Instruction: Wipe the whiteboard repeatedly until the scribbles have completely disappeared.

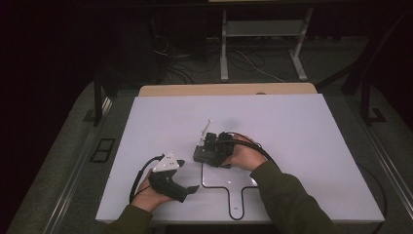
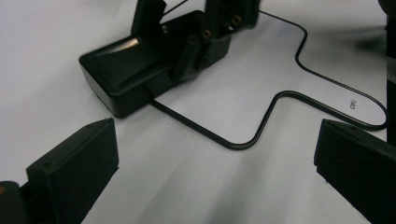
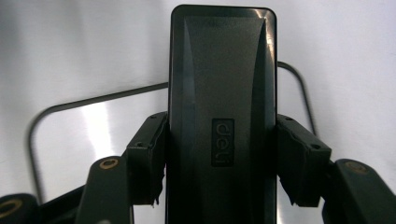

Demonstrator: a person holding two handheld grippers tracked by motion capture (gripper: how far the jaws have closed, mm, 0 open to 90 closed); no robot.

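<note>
Clearly, the right gripper [image 1: 207,148] was clamped on a black box [image 3: 222,116], a flat oblong case with a small embossed label on its lid. In the right gripper view the two pads pressed on the long sides of the box, one on each side, so the grip went across its narrow width. I judged that this was the reason for such a hold: the narrow sides fit between the jaws, and the long body stayed free in front of them.

The box lay low on the white table [image 1: 302,146], near the middle of it, and it rested partly over a thin black outline [image 1: 229,187] drawn on the surface. From the left gripper view, one short end of the box [image 2: 135,70] pointed toward that camera, and the line passed under its edge. The long axis of the box ran straight away from the right gripper, in line with its jaws; in the high view this meant it pointed to the left and a little toward the person.

The left gripper [image 1: 192,188] rested on the table nearer to the person, with its jaws wide apart and nothing between them. Probably it waited there to receive or steady the box.
</note>
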